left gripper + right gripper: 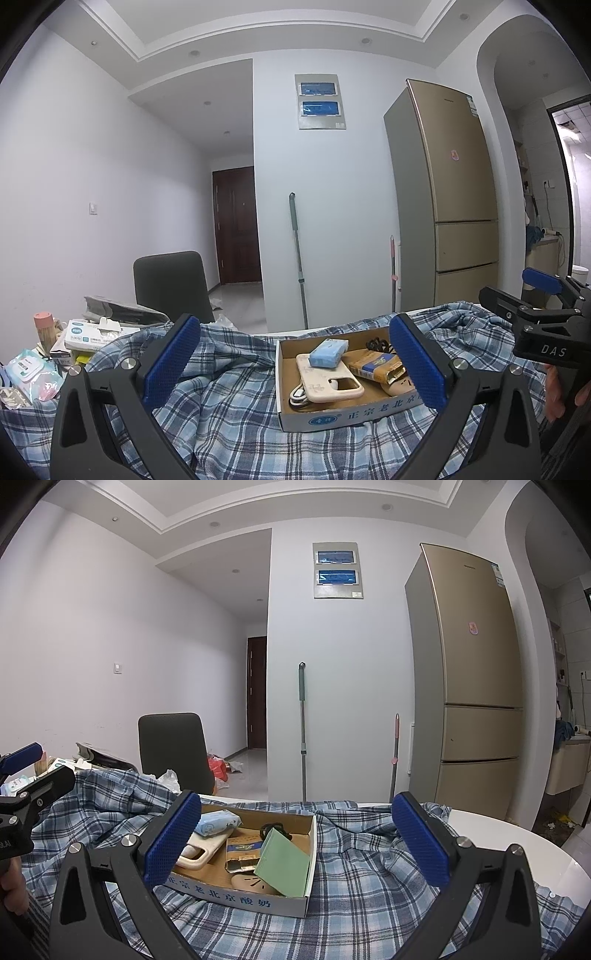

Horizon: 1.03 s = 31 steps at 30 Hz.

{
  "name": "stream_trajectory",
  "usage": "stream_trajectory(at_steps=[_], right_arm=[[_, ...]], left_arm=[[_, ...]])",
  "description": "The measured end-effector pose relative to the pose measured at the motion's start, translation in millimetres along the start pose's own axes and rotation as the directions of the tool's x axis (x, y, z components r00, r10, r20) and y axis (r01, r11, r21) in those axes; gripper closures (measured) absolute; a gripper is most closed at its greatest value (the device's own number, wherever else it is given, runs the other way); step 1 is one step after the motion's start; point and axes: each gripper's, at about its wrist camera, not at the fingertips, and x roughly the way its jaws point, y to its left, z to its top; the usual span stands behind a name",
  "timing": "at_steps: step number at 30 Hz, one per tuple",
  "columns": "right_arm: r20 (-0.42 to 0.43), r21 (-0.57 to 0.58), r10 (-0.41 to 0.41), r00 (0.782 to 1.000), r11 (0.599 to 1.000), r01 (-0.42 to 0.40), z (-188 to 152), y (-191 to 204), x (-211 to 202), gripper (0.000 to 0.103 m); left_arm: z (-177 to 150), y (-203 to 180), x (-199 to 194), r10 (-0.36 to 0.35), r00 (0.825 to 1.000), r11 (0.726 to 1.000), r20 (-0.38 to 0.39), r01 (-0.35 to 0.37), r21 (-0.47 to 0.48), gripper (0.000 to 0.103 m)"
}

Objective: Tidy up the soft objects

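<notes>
Plaid shirt [229,398], blue and white, lies rumpled across the white tabletop [517,845] in front of me, spreading from the near edge to the far one. A shallow cardboard box [332,417] sits on top of the cloth, with the shirt bunched around all its sides. Inside the box I see a blue tissue pack [328,352] resting on a cream phone case [327,380], a white cable [297,397] at the case's near left end, and a green card [284,862] leaning against the right wall. My left gripper [295,369] hovers above the shirt with its jaws spread wide and nothing between them, the box showing in the gap. My right gripper [297,843] hangs just to the right of it, jaws equally wide apart and empty, over the box's right half. Off to the far left on the tabletop are a tissue box [92,334] and a wet wipes pack [31,374]. Beyond the tabletop stand a dark chair [173,751], a mop [303,731] leaning on the wall, and a gold refrigerator [472,679].
</notes>
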Motion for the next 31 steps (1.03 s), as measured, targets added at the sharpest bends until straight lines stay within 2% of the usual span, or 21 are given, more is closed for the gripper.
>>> stream_trajectory(at_steps=[31], right_arm=[[0.002,-0.007,0.003,1.000,1.000,-0.003,-1.0,0.8,-0.2,0.000]], left_arm=[[-3.3,-0.1,5.7,0.016,0.999,1.000,-0.030,-0.016,-0.018,0.000]])
